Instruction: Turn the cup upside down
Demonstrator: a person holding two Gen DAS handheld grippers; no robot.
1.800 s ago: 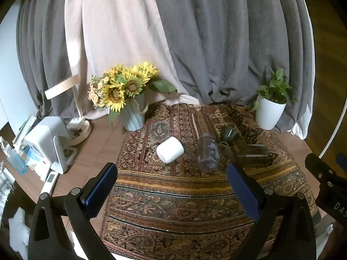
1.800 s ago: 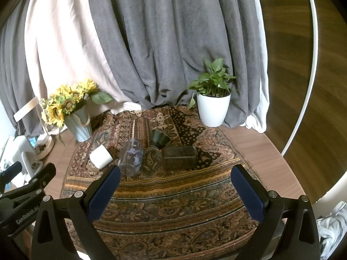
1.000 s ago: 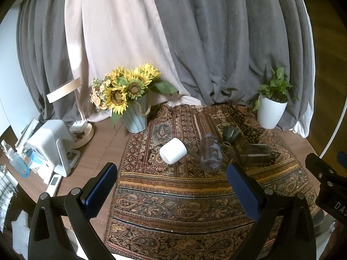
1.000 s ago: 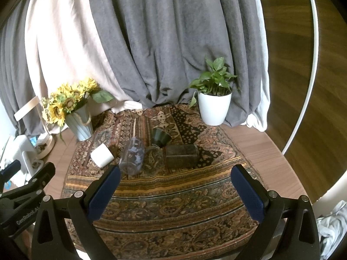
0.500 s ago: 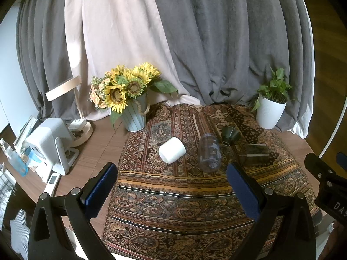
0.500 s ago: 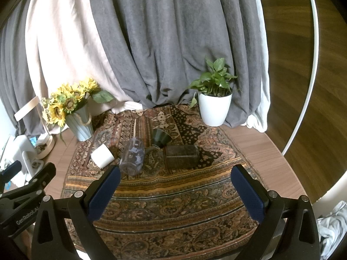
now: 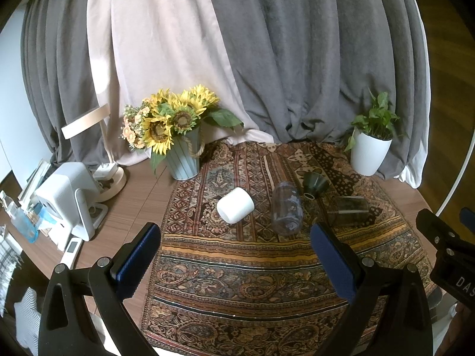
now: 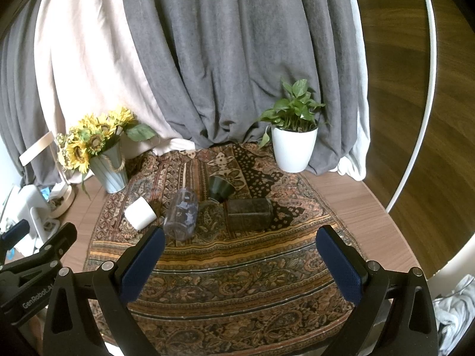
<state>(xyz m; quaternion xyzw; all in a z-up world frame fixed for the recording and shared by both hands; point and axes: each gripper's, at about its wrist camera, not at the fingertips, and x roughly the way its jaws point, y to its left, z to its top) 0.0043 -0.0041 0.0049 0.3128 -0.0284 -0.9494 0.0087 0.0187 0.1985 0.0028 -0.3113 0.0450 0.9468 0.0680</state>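
Lying sideways on rug [image 7: 267,267], white cup [image 7: 235,209] well beyond both spread, empty fingers [image 7: 139,259].

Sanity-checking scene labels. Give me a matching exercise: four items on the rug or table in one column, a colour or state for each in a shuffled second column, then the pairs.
Items:
1. white cup
2. clear bottle
3. green funnel
4. plant pot

States:
A. dark green, tipped over
B. upright, white ribbed, right edge of rug
C. on its side, opaque
D. on its side, see-through

Pairs: 1-C, 2-D, 3-A, 4-B
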